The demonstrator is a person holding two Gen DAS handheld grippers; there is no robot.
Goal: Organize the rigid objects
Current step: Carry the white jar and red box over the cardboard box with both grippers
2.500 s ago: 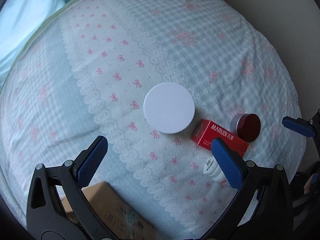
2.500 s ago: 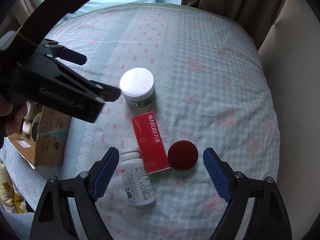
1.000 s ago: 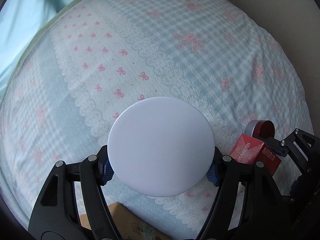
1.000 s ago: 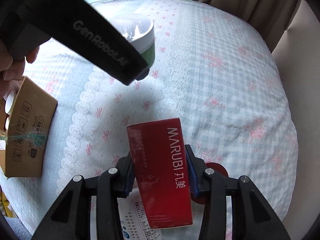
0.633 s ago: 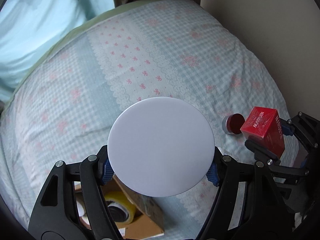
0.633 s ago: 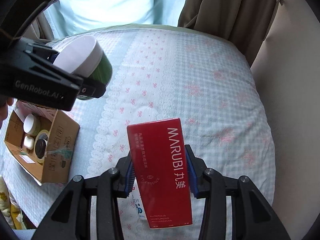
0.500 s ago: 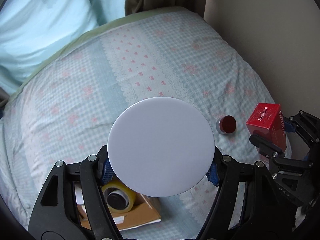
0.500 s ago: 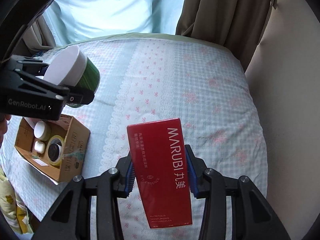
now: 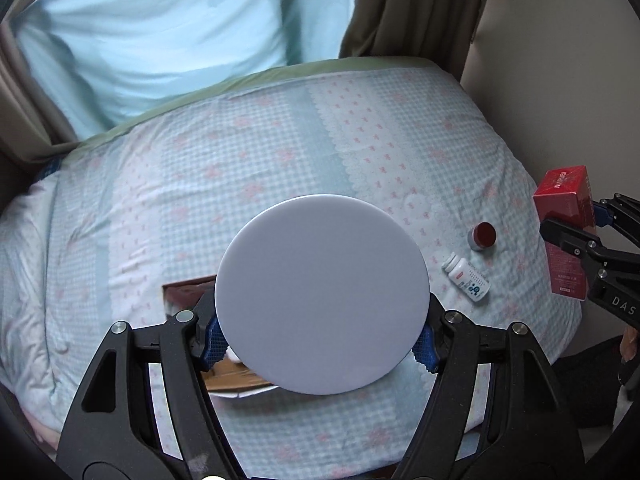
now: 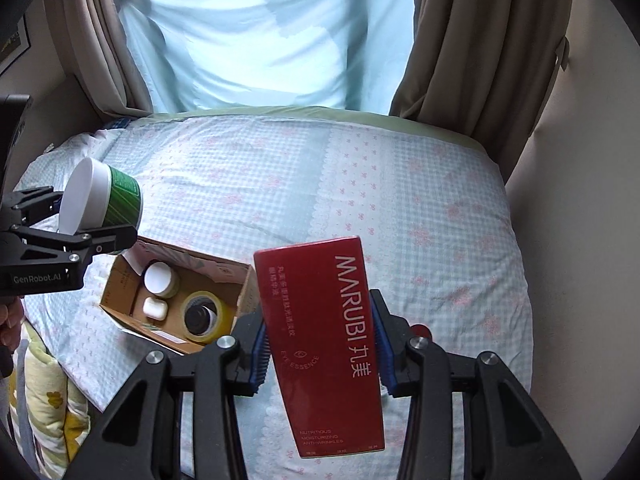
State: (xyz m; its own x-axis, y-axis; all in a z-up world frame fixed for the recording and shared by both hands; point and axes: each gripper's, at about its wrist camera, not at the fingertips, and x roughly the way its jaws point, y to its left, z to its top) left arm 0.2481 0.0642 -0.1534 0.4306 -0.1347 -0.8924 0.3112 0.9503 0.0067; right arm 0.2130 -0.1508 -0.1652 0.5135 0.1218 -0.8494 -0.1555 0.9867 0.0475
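Note:
My left gripper point(image 9: 319, 342) is shut on a green jar with a white lid point(image 9: 322, 294), held high above the bed. In the right wrist view that jar point(image 10: 100, 200) hangs at the left, above an open cardboard box point(image 10: 242, 292). My right gripper point(image 10: 320, 356) is shut on a red MARUBI box point(image 10: 316, 300), also lifted well off the bed. The left wrist view shows the red box point(image 9: 564, 216) at the right edge. A small red-lidded jar point(image 9: 483, 235) and a white pill bottle point(image 9: 466, 278) lie on the bedcover. The lid hides most of the cardboard box point(image 9: 184, 292).
Inside the cardboard box are a white-lidded jar point(image 10: 160, 278), a small white case point(image 10: 155, 308) and a yellow tape roll point(image 10: 202, 314). The checked bedcover point(image 10: 400, 184) ends at a wall on the right and curtains point(image 10: 472, 48) behind. A yellow quilt point(image 10: 48, 392) hangs at lower left.
Both grippers have risen away from the bed with the jar and the red box still held. The left one has swung over toward the cardboard box, and the bed looks smaller.

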